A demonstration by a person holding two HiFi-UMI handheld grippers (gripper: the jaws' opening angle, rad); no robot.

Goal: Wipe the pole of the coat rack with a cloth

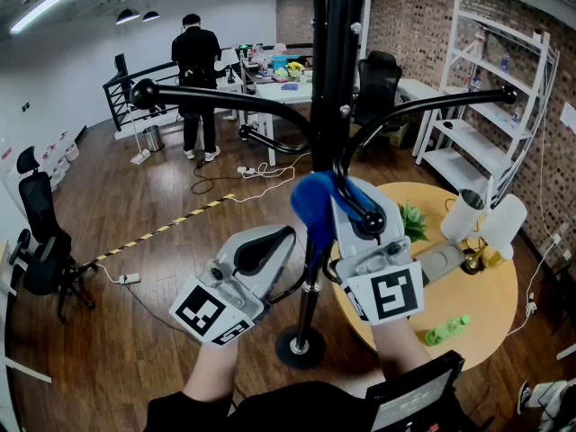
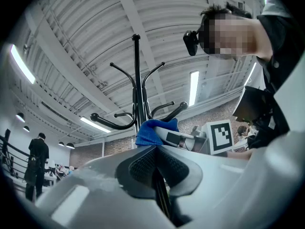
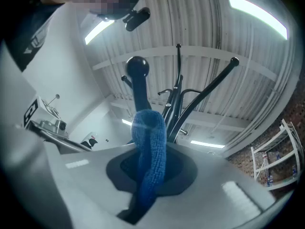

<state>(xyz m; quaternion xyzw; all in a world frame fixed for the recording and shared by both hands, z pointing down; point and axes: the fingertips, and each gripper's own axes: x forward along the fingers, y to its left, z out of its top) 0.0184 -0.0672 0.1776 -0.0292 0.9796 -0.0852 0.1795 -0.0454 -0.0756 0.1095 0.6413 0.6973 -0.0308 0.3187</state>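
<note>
The right tool (image 1: 328, 210) grips the blue cloth (image 1: 313, 207), held against the coat rack pole (image 1: 337, 88). The left tool (image 1: 281, 238), jaws together and empty, sits just beside that pole.

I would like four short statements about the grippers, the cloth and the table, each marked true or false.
1. The right gripper grips a blue cloth. True.
2. The left gripper has its jaws wide apart. False: they are together, with nothing between them.
3. A green bottle lies on the round table. True.
4. The cloth lies on the table. False: it is up at the pole, in the right gripper.
</note>
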